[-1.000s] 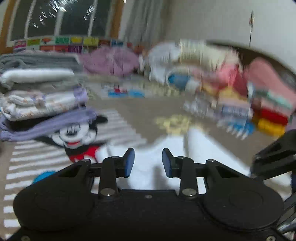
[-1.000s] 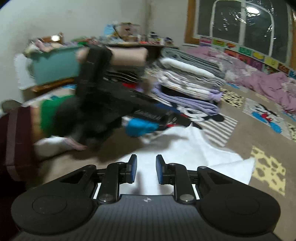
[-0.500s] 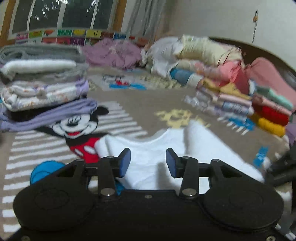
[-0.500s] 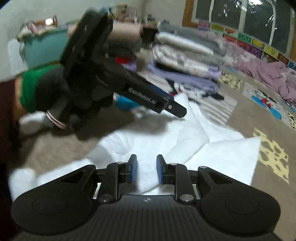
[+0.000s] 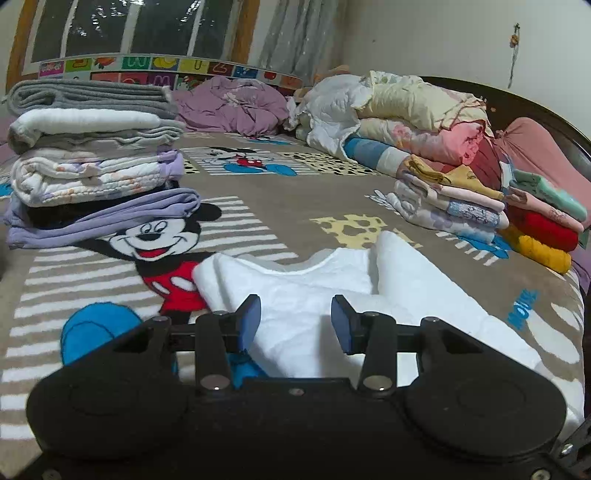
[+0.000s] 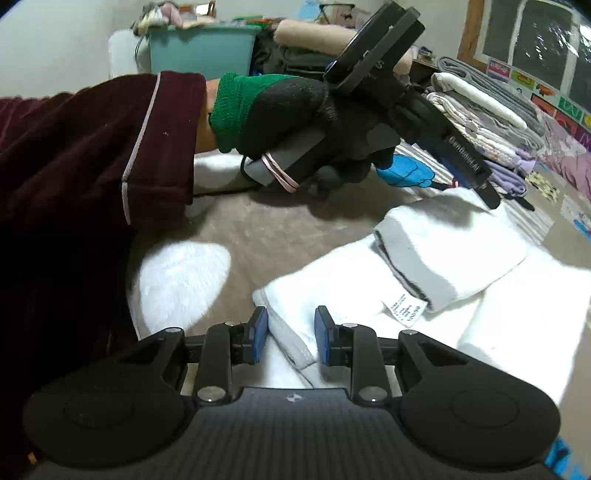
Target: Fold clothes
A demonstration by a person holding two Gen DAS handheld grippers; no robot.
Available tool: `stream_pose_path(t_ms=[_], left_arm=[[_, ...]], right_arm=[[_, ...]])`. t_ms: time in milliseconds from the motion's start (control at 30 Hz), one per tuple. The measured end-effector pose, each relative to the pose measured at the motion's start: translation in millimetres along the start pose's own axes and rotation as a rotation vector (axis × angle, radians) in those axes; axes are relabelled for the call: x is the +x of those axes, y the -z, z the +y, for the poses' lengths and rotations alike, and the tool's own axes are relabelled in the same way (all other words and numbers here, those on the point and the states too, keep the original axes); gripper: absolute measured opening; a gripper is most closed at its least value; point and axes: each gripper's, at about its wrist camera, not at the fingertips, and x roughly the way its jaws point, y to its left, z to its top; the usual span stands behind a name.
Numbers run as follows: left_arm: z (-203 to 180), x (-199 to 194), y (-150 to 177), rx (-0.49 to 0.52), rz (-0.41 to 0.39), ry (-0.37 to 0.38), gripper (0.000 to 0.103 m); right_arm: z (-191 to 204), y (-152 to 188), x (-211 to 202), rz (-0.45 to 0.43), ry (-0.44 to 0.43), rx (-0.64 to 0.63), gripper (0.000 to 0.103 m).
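My left tool (image 5: 294,319) hovers open over the white garment (image 5: 332,284) on the bed (image 5: 277,206), gripping nothing. My right tool (image 6: 290,334) stands part-open astride the garment's hem, pads not pressing.

Left wrist view: mounted behind its own fingers (image 5: 248,322), low over the bed (image 5: 280,199), facing along it toward the window (image 5: 140,29) and far wall.

Right wrist view: close above the bed, pitched down, looking across toward the left hand (image 6: 295,122).

Shared ground: the white garment (image 5: 317,295) (image 6: 461,254) and the folded stack (image 5: 92,155) (image 6: 480,110) under the window.
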Motion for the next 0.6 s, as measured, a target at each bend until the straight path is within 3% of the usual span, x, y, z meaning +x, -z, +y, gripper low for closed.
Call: stream_pose_path(t_ms=[167,300,367,600], left_arm=[[4.2,-15.1,2.3,-0.035,-0.035,0.022,0.042],[4.8,-29.7,1.8,-0.047,-0.074,0.048,0.046],[8.1,-35.1,1.3,-0.063,-0.087,0.051,0.047],[29.7,-43.3,-0.2,-0.183,-0.104,0.024,0.047]], right_arm=[[-18.2,7.8,3.7,-0.008,-0.052,0.119,0.028],[0.6,9.1,-9.1,0.014,0.028,0.077,0.028],[9.5,13.1,-17.0,0.004,0.074,0.083,0.034],[13.0,34.2,-52.8,-0.083,0.093,0.221,0.033]])
